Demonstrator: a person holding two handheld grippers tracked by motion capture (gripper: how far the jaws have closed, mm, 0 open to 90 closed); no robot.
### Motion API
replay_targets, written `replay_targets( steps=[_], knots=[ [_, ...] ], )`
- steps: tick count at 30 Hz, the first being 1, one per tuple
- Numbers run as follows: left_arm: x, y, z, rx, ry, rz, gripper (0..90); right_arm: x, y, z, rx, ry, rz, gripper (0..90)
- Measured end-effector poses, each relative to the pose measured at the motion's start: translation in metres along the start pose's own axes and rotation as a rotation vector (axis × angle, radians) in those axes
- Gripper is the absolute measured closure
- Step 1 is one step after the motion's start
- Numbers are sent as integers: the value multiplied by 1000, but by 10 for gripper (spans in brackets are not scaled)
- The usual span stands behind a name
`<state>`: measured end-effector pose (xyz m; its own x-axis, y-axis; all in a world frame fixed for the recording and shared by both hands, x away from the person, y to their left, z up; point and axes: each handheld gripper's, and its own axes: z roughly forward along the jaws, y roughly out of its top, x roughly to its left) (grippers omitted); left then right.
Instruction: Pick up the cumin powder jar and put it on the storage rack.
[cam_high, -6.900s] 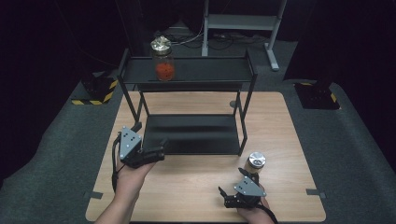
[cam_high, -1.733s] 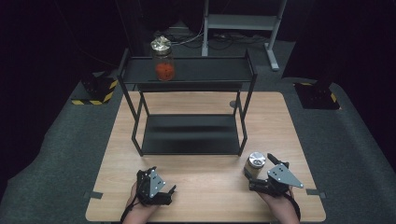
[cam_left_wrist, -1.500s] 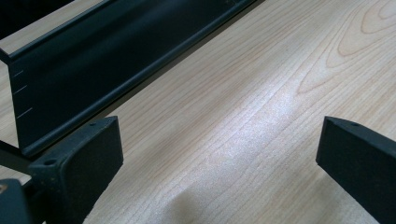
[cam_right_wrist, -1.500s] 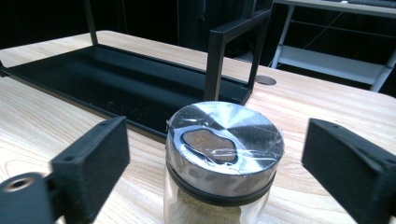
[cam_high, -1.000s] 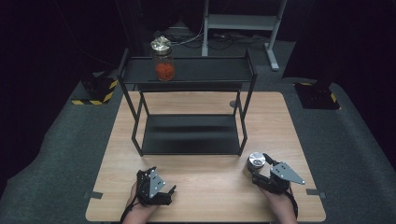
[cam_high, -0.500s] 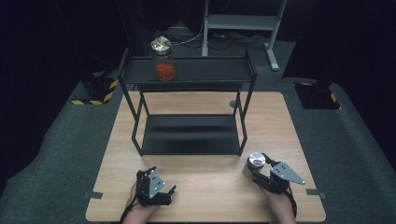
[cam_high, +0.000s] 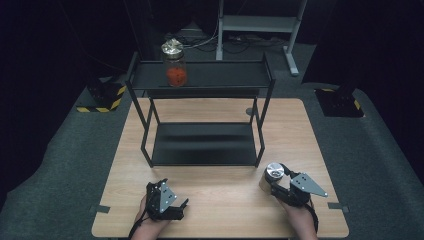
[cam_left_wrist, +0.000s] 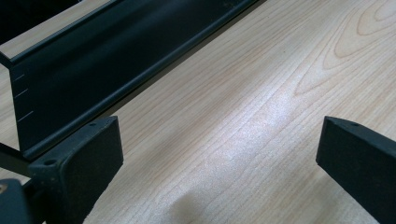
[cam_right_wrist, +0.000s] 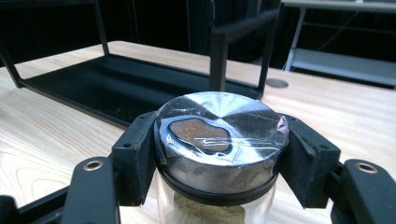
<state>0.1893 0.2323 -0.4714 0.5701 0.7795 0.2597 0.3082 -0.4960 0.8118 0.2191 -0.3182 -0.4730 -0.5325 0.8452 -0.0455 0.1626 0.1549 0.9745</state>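
A glass jar (cam_high: 272, 176) with a silver lid (cam_right_wrist: 222, 122) and pale brownish contents stands on the wooden table (cam_high: 220, 187) at the front right. My right gripper (cam_high: 276, 183) reaches it from the right, and its pads (cam_right_wrist: 136, 154) press on both sides of the lid, so it is shut on the jar. My left gripper (cam_high: 180, 207) lies near the table's front edge at the left. Its jaws stand wide open over bare wood (cam_left_wrist: 219, 140) with nothing between them. A second jar (cam_high: 175, 64) with orange contents stands on the top shelf of the black rack (cam_high: 225, 76).
The black two-level rack has a low bottom shelf (cam_high: 205, 144) at the table's middle, just behind both grippers. Its front edge (cam_left_wrist: 93, 88) runs close ahead of the left gripper. Dark floor surrounds the table, with a metal stand (cam_high: 260, 22) behind it.
The right gripper's jaws have closed onto the jar's lid. Much earlier the left hand was up by the rack; it now rests at the front edge.
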Motion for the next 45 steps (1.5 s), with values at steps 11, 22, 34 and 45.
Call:
replay_targets(
  steps=[11, 22, 34, 45],
  knots=[
    [4, -2, 0, -9, -18, -7, 9, 14, 25, -11, -46, 33, -42, 345],
    [5, -3, -1, -14, -23, -6, 9, 21, 56, -8, -104, 89, -38, 345],
    [7, -4, -1, -19, -31, -19, 8, 26, 87, 9, -132, 137, -21, 345],
    [9, -5, -2, -24, -35, -24, 9, 31, 108, 27, -144, 157, -21, 345]
  ],
)
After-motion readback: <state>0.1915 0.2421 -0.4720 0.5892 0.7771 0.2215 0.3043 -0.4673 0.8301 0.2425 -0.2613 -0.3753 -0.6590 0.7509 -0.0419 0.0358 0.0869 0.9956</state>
